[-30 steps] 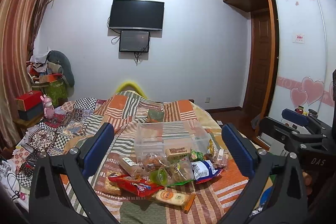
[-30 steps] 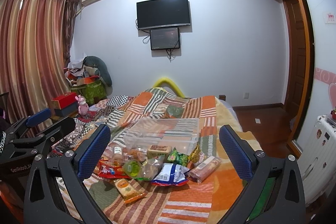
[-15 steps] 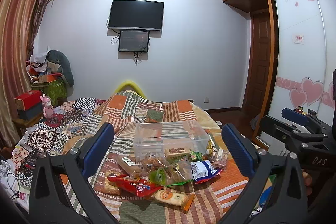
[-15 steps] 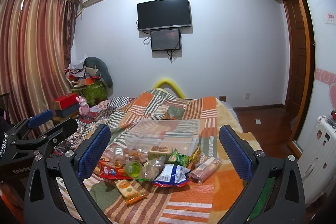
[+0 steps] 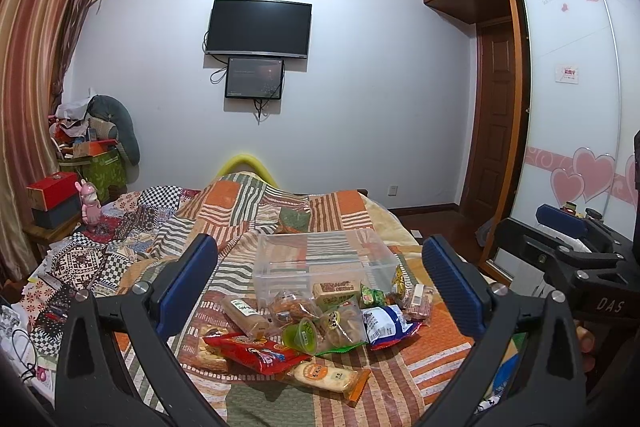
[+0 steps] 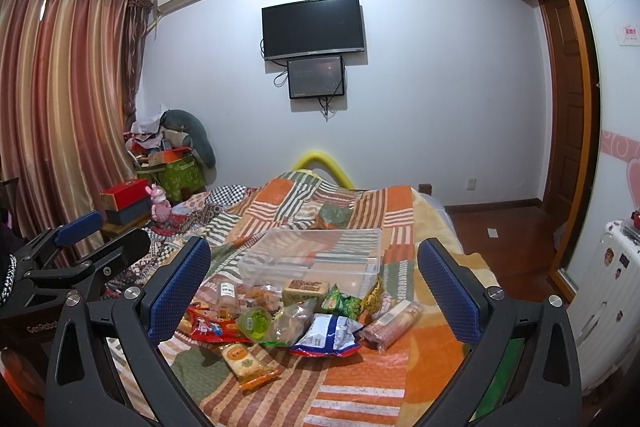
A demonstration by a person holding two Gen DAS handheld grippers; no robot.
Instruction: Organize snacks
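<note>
A pile of snack packets [image 5: 308, 323] lies on the striped bedspread, in front of a clear plastic bin [image 5: 320, 267] that looks empty. The pile [image 6: 296, 315] and the bin [image 6: 316, 255] also show in the right wrist view. It includes a red bag [image 5: 256, 351], a green jelly cup [image 5: 302, 335], a blue-white bag [image 6: 326, 335] and an orange-wrapped cracker pack [image 6: 244, 359]. My left gripper [image 5: 320, 279] is open and empty, above the near side of the pile. My right gripper [image 6: 314, 279] is open and empty, level with it to the right.
The bed [image 5: 420, 351] fills the foreground, with patterned quilts [image 5: 88, 263] heaped at the left. A nightstand with red and dark boxes [image 5: 52, 199] stands left. A wardrobe [image 5: 572, 131] and wooden floor [image 6: 516, 239] are right. A TV [image 5: 258, 29] hangs on the far wall.
Both views have shifted very slightly; the bin and snacks sit a touch nearer. Both grippers stay open and nothing was picked up.
</note>
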